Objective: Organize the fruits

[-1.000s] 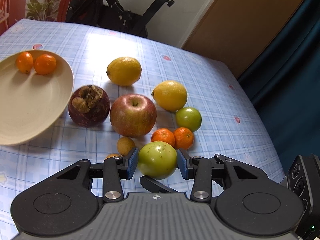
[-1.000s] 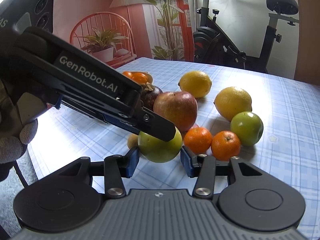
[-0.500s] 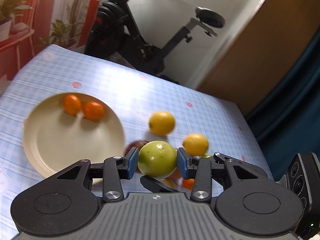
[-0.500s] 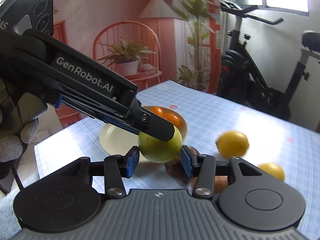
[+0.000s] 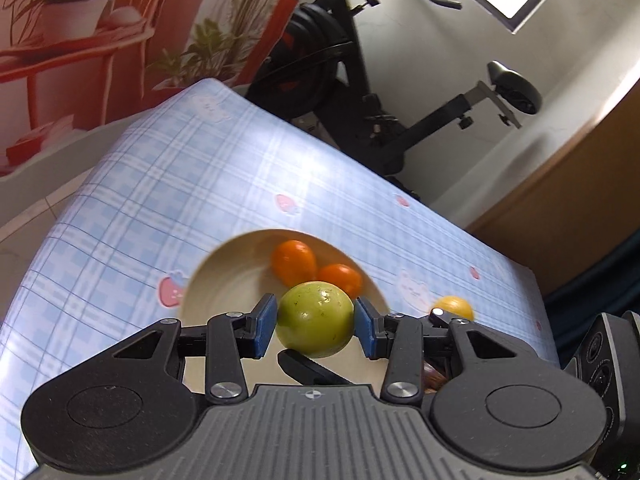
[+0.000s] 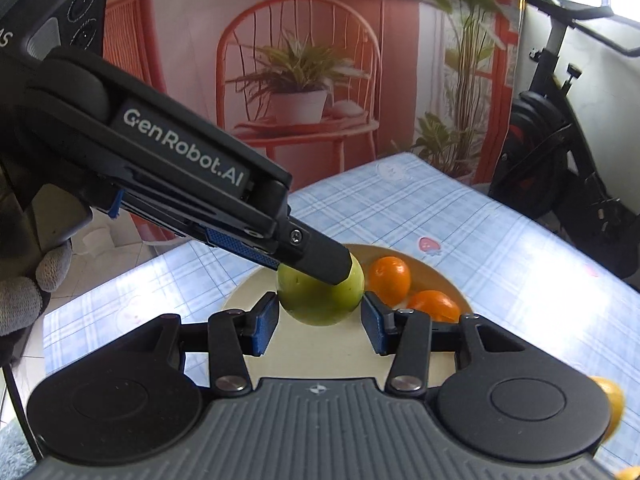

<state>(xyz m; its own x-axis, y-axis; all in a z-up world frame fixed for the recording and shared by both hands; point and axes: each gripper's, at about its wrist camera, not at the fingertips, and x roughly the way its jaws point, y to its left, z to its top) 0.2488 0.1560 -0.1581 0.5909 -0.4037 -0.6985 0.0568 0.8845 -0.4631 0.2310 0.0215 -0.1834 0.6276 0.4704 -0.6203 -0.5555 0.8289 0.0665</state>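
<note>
My left gripper point(image 5: 315, 326) is shut on a green apple point(image 5: 315, 319) and holds it in the air above the cream plate point(image 5: 224, 280). Two small oranges point(image 5: 294, 261) lie at the plate's far side. In the right wrist view the same green apple point(image 6: 320, 294) sits between the pads of my right gripper point(image 6: 320, 320), which stand slightly apart from it. The left gripper's black finger point(image 6: 316, 256) crosses over the apple. The plate point(image 6: 256, 288) and oranges point(image 6: 390, 274) lie below.
A blue checked tablecloth point(image 5: 180, 184) covers the table. A yellow lemon point(image 5: 454, 306) lies right of the plate; another yellow fruit point(image 6: 610, 402) shows at the right wrist view's edge. An exercise bike point(image 5: 360, 80) stands beyond the table's far edge.
Both grippers rose from the fruit pile and moved left over the plate, the left one carrying the green apple. The plate now lies directly below the apple.
</note>
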